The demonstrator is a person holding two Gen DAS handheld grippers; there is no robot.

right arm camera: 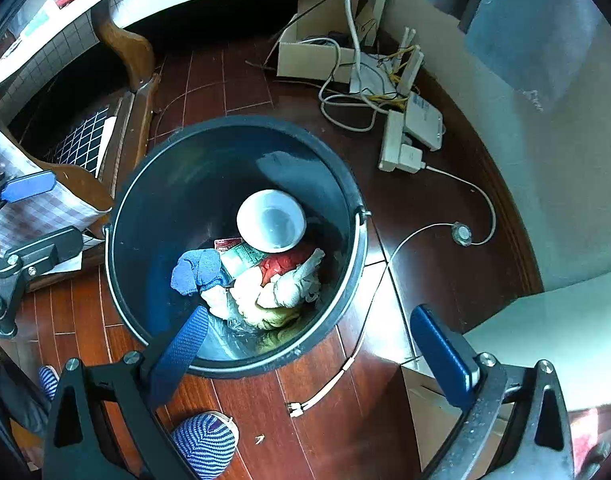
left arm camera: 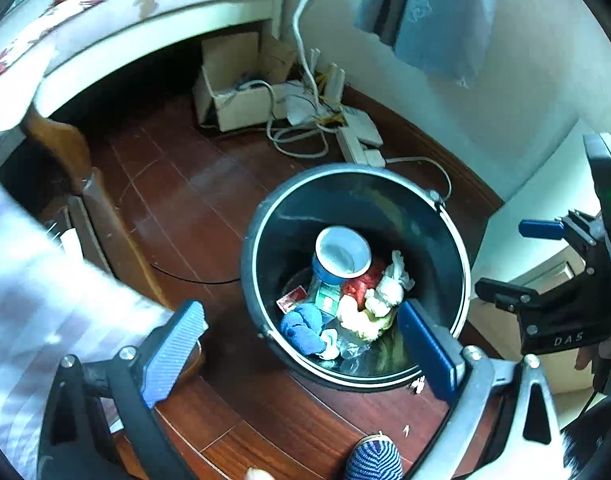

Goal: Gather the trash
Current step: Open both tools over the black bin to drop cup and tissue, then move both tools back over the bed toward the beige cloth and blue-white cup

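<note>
A black round trash bucket [left arm camera: 389, 188] stands on the wooden floor; it also shows in the right wrist view [right arm camera: 193, 176]. Inside lie a blue paper cup with a white inside [left arm camera: 341, 254] [right arm camera: 271, 220], a blue cloth [left arm camera: 301, 326] [right arm camera: 197, 270], white crumpled tissue [left arm camera: 389, 286] [right arm camera: 293, 284], a red wrapper [left arm camera: 363, 284] and yellowish scraps. My left gripper [left arm camera: 301, 348] is open and empty above the bucket's near rim. My right gripper [right arm camera: 313, 348] is open and empty over the bucket's near right rim. Each gripper shows at the edge of the other's view.
A cardboard box [left arm camera: 241, 92] with white cables, a router and a power strip [right arm camera: 397, 144] lie by the far wall. A bed [left arm camera: 105, 24] stands at the far left, wooden furniture [left arm camera: 89, 208] to the left. A thin cable [right arm camera: 461, 234] runs on the floor. A striped slipper [right arm camera: 207, 440] is near.
</note>
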